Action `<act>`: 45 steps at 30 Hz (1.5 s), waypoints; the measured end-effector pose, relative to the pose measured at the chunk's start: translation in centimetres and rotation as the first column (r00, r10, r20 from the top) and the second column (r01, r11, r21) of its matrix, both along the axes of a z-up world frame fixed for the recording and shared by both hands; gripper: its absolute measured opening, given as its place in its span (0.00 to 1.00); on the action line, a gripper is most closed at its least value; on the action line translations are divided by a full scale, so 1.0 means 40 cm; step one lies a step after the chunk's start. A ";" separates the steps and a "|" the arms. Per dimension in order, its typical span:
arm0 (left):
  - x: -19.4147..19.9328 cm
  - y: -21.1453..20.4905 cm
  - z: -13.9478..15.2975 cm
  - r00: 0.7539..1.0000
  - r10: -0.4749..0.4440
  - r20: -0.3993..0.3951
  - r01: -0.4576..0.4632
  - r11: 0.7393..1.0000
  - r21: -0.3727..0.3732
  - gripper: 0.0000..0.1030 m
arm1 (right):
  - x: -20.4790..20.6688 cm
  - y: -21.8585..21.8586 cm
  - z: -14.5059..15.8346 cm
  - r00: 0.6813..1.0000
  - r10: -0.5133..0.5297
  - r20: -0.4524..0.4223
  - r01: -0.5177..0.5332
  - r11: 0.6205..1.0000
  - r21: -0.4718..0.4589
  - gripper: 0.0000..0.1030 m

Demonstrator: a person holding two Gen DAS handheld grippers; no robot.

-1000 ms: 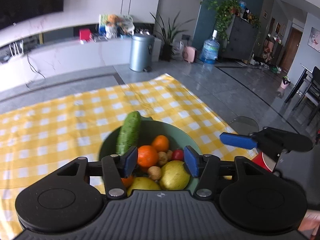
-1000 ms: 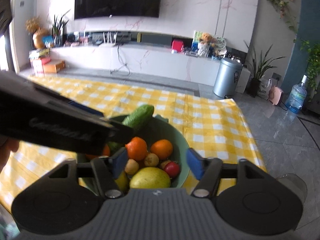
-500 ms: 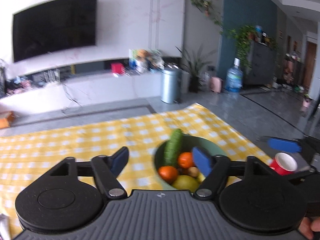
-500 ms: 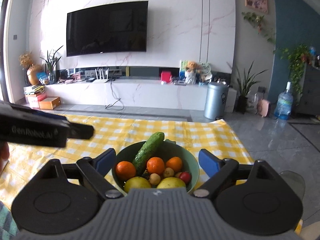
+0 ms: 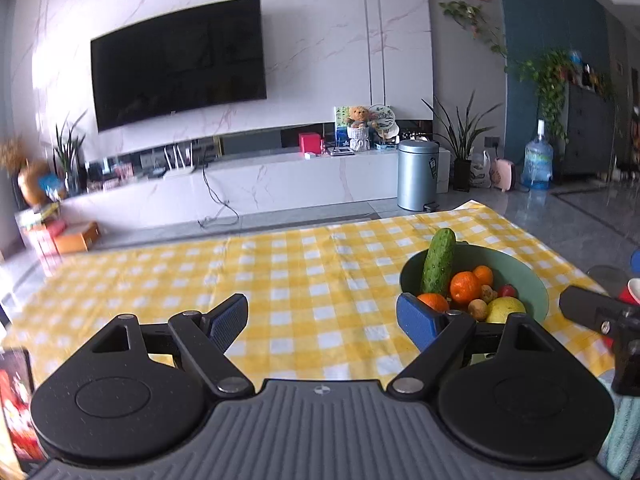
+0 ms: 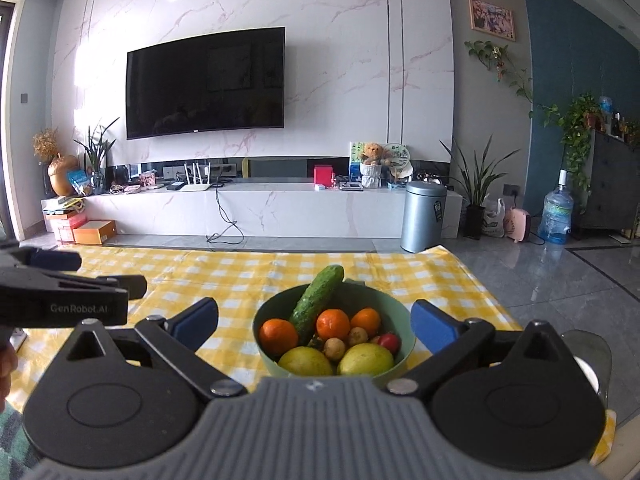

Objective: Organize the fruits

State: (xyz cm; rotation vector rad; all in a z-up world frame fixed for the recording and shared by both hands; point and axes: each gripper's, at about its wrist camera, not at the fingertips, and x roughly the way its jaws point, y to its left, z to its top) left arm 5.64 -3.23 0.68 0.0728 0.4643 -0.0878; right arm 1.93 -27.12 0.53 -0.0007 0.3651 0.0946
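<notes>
A green bowl point(image 6: 400, 320) stands on the yellow checked cloth point(image 6: 248, 276) near its right end. It holds a cucumber point(image 6: 317, 303) leaning on the rim, three oranges point(image 6: 333, 323), two yellow-green fruits point(image 6: 365, 359), small brown fruits and a red one point(image 6: 390, 341). My right gripper point(image 6: 314, 322) is open and empty, held back from the bowl, which shows between its fingers. My left gripper point(image 5: 322, 320) is open and empty over bare cloth; the bowl point(image 5: 520, 268) lies to its right. The cucumber point(image 5: 438, 266) shows there too.
A red cup point(image 5: 634, 290) sits at the cloth's right edge. A clear glass point(image 6: 588, 354) stands at the right. The cloth's left half point(image 5: 160, 280) is bare. A TV wall, low cabinet and steel bin point(image 6: 424, 216) lie beyond the table.
Both grippers have pulled up and back from the bowl and opened wider. The left one has swung to the left, so the bowl now lies to its right.
</notes>
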 end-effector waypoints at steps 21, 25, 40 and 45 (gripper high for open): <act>0.007 -0.024 -0.121 0.988 -0.010 -0.152 0.021 0.997 0.071 0.96 | 0.055 -0.008 -0.126 0.993 -0.019 -0.117 0.024 0.999 0.040 0.96; 0.012 -0.027 -0.130 0.984 -0.012 -0.175 0.025 0.997 0.073 0.96 | 0.057 0.001 -0.135 0.991 -0.028 -0.129 0.029 1.000 0.004 0.96; 0.007 -0.024 -0.118 0.985 -0.006 -0.175 0.019 0.997 0.073 0.96 | 0.057 0.011 -0.139 0.992 -0.020 -0.124 0.017 1.000 -0.023 0.96; 0.005 -0.022 -0.113 0.985 -0.005 -0.173 0.017 0.997 0.072 0.96 | 0.057 0.015 -0.140 0.992 -0.017 -0.124 0.014 1.000 -0.027 0.96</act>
